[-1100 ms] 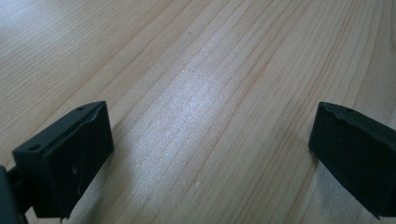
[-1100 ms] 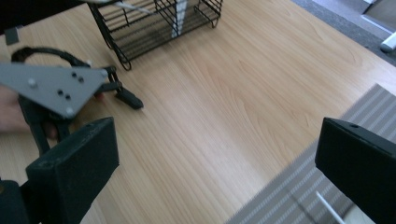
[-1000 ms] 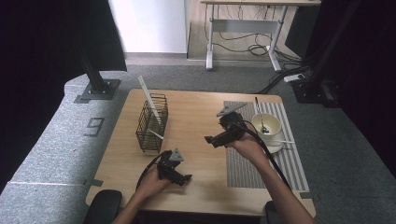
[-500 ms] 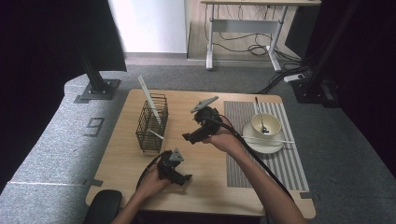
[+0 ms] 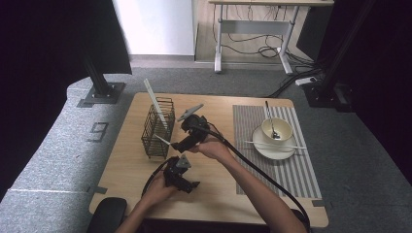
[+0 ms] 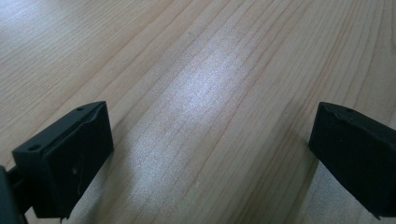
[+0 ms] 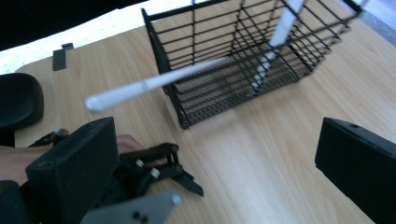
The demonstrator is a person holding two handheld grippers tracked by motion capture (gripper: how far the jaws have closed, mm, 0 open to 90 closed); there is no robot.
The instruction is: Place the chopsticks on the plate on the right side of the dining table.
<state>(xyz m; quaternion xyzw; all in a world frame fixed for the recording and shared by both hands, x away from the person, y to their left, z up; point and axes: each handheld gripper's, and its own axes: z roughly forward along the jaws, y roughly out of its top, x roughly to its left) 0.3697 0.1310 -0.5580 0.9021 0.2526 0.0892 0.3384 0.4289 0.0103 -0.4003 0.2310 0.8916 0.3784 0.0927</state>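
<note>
Hovering just beside the black wire basket (image 5: 158, 127), the right gripper (image 5: 176, 145) has its jaws spread wide, nothing between them. In the right gripper view a white chopstick (image 7: 154, 83) lies tilted across the basket's near rim, its blunt end jutting out past the rim over the desk (image 5: 214, 182) toward the gripper; in the high view the same stick pokes from the basket's right side, close to the gripper's tips. Whether a jaw touches it I cannot tell. A second white chopstick (image 5: 154, 102) stands slanted in the basket, rising above its top toward the far-left corner of the desk. The basket sits on the left half of the desk, nearer the far edge. The left gripper (image 5: 190, 185) rests low near the front edge, jaws wide apart over bare wood in its own view. On the right, a striped mat (image 5: 252, 121) carries a plate (image 5: 265, 149) with a bowl (image 5: 283, 129) and a spoon (image 5: 270, 119).
</note>
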